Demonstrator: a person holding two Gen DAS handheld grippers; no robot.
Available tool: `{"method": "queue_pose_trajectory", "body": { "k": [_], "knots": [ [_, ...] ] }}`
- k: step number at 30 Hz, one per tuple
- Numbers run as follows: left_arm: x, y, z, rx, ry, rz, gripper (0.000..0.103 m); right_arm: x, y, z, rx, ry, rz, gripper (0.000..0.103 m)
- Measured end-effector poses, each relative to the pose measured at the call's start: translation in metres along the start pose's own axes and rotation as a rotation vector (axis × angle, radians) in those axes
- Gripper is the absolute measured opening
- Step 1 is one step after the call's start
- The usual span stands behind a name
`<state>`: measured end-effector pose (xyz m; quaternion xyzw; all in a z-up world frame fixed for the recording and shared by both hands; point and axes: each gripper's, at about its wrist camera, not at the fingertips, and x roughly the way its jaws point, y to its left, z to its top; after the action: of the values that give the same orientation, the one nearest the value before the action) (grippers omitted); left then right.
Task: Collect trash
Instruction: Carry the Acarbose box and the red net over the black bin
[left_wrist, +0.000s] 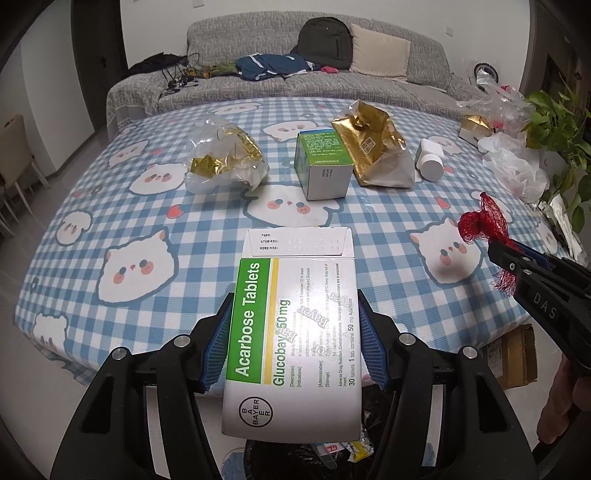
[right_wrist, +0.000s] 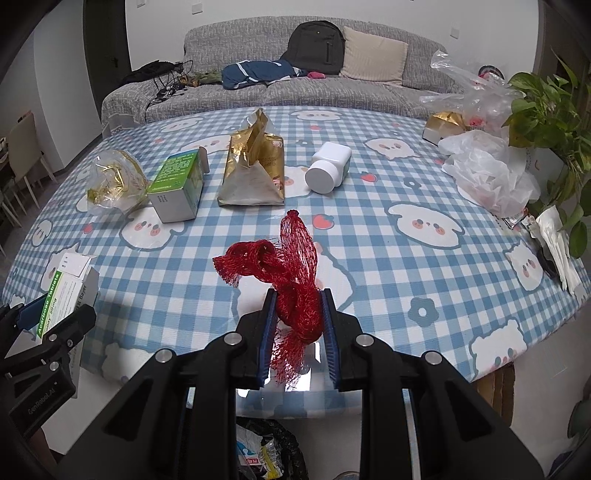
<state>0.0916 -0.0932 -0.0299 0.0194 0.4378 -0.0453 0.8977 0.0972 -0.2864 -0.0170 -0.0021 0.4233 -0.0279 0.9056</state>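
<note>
At the near edge of a checked table, the left gripper clamps a white tablet box squarely between its blue pads (flap end forward), while the right gripper pinches a bunched red mesh net, its jaws narrow.

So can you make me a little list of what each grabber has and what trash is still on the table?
left gripper: shut on tablet box
right gripper: shut on red net bag
still on table: gold bag, green box, white bottle, clear wrapper
below: trash bin, partly seen
</note>
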Motion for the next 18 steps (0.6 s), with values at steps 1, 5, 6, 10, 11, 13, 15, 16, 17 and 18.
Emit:
{"method": "queue_pose_trajectory", "body": {
  "k": [1, 5, 6, 10, 11, 13, 15, 16, 17, 18],
  "knots": [
    [-0.002, 0.0, -0.002, -0.001, -0.001, 0.001, 0.06, -0.002, 0.0, -0.002, -0.002, -0.001, -0.001, 0.022],
    [-0.009, 0.002, -0.011, -0.004, 0.0, 0.004, 0.06, -0.012, 0.002, -0.011, -0.01, -0.005, 0.0, 0.022],
    [-0.011, 0.002, -0.013, -0.005, 0.0, 0.004, 0.06, -0.013, 0.002, -0.013, -0.01, -0.005, 0.002, 0.022],
    [-0.018, 0.003, -0.02, -0.01, -0.003, 0.004, 0.06, -0.023, 0.005, -0.022, -0.013, -0.006, 0.007, 0.022],
    [-0.021, 0.004, -0.022, -0.012, -0.006, 0.004, 0.06, -0.025, 0.005, -0.024, -0.013, -0.007, 0.01, 0.022],
    [-0.026, 0.004, -0.028, -0.016, -0.008, 0.0, 0.06, -0.03, 0.007, -0.029, -0.017, -0.009, 0.012, 0.022],
    [-0.031, 0.004, -0.034, -0.018, -0.008, 0.0, 0.06, -0.035, 0.008, -0.034, -0.02, -0.01, 0.015, 0.022],
    [-0.034, 0.004, -0.037, -0.02, -0.008, -0.001, 0.06, -0.037, 0.009, -0.037, -0.02, -0.01, 0.016, 0.022],
    [-0.036, 0.004, -0.04, -0.023, -0.009, -0.002, 0.06, -0.04, 0.01, -0.04, -0.021, -0.011, 0.017, 0.022],
    [-0.039, 0.004, -0.043, -0.026, -0.01, -0.005, 0.06, -0.042, 0.01, -0.043, -0.021, -0.011, 0.018, 0.022]
  ]
}}
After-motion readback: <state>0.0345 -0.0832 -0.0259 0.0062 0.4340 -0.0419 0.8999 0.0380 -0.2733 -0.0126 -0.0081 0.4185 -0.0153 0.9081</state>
